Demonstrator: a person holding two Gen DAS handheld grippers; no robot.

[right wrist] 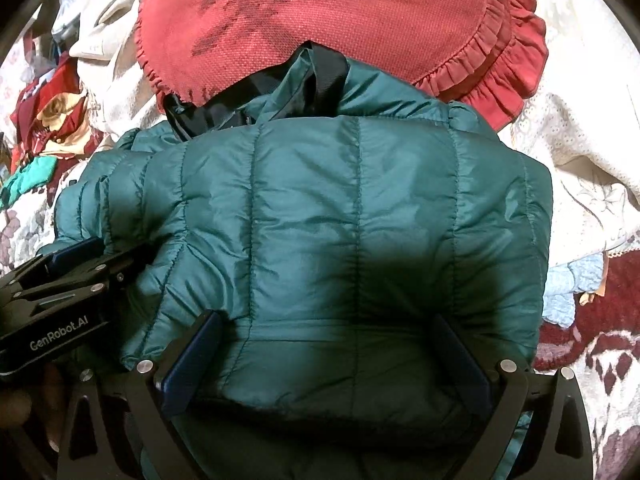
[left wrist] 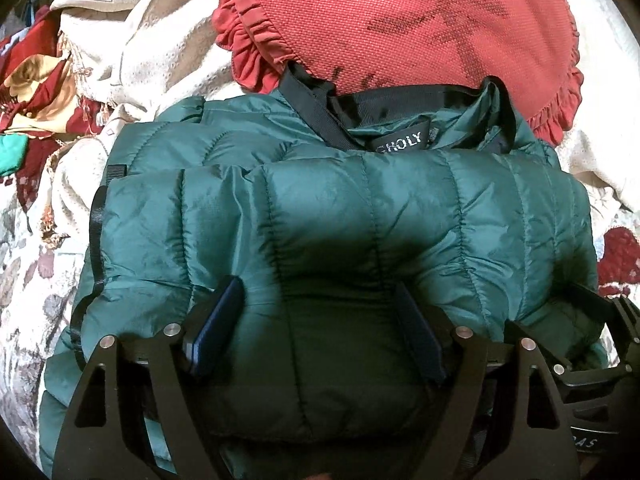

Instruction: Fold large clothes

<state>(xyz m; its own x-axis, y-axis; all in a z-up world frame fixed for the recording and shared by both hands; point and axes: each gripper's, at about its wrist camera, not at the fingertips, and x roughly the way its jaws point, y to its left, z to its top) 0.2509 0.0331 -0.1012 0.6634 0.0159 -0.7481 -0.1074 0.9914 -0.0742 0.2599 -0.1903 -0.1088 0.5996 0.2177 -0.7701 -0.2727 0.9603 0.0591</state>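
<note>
Behind jacket (left wrist: 360,220): red cushion (left wrist: 400,20) touching collar | both hand-held grippers (left wrist: 316,320) (right wrist: 332,344) apart, straddling jacket

A red ruffled cushion (left wrist: 400,24) lies on a cream floral bedspread (left wrist: 24,264).

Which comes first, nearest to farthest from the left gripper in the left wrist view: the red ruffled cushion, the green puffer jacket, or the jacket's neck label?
1. Green puffer jacket: bulging between the left gripper's jaws, touching them.
2. Neck label: ahead, inside the collar at the jacket's far edge.
3. Red ruffled cushion: farthest, beyond the collar at the top of the view.
</note>
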